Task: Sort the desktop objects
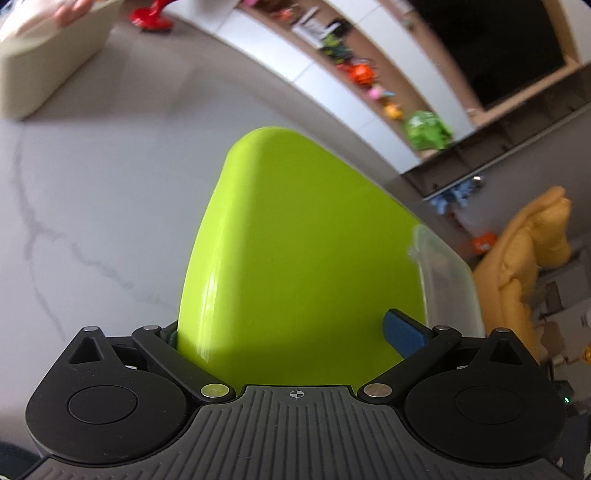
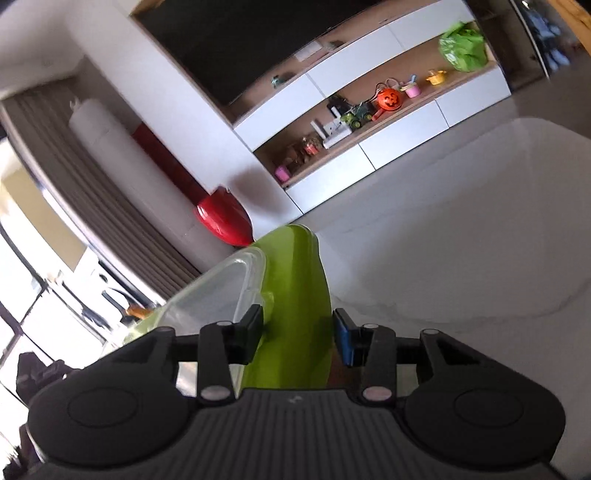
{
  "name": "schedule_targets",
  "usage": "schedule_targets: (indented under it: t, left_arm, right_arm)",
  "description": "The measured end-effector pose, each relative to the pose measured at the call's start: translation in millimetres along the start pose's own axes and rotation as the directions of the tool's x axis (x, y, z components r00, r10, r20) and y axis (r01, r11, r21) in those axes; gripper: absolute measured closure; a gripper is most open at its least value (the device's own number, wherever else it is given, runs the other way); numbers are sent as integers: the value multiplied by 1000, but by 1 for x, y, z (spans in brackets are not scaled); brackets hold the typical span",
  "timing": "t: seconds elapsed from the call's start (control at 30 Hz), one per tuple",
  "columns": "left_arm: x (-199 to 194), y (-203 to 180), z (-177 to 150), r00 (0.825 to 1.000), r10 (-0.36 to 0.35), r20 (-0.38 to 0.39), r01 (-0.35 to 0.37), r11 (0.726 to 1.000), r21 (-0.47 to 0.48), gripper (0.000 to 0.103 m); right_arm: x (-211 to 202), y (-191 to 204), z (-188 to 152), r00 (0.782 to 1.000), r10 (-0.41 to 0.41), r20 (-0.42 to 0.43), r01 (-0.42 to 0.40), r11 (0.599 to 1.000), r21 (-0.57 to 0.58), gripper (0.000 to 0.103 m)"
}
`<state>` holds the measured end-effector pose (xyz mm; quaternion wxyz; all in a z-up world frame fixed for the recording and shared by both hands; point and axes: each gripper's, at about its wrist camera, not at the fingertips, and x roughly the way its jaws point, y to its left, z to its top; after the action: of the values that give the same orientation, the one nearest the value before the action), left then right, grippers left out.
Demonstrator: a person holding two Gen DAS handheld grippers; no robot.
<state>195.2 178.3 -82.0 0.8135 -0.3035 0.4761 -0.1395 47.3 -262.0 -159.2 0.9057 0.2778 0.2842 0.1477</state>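
Note:
A lime-green plastic box with a clear lid is lifted above the marble table and tilted. My left gripper is shut on one end of it; its blue pad presses the green wall, and the other finger is hidden behind the box. In the right wrist view my right gripper is shut on the green wall of the same box, with the clear lid to the left of the black finger.
A beige rectangular bin stands at the table's far left with a hand at its rim. A red object lies beyond it. A shelf unit with toys and a yellow chair are off the table.

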Motion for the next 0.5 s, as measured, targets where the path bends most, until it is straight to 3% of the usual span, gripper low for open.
schedule_targets:
  t: [0.07, 0.13, 0.27, 0.4, 0.5]
  left_arm:
    - [3, 11, -1, 1000, -1, -4, 1, 1000, -26, 1]
    - [4, 16, -1, 999, -33, -1, 33, 999, -33, 1]
    - [0, 13, -2, 1000, -25, -1, 25, 1000, -2, 1]
    - [-2, 20, -1, 999, -54, -9, 53, 998, -34, 1]
    - [-4, 16, 3, 999, -45, 23, 46, 998, -31, 0]
  right_arm:
    - [1, 10, -10, 999, -51, 16, 52, 993, -104, 70]
    - [-2, 16, -18, 998, -61, 30, 65, 986, -151, 70]
    - [-9, 21, -26, 996, -81, 41, 87, 978, -190, 69]
    - [-8, 12, -26, 994, -102, 27, 105, 984, -147, 54]
    - [-3, 0, -16, 999, -32, -21, 32, 999, -38, 63]
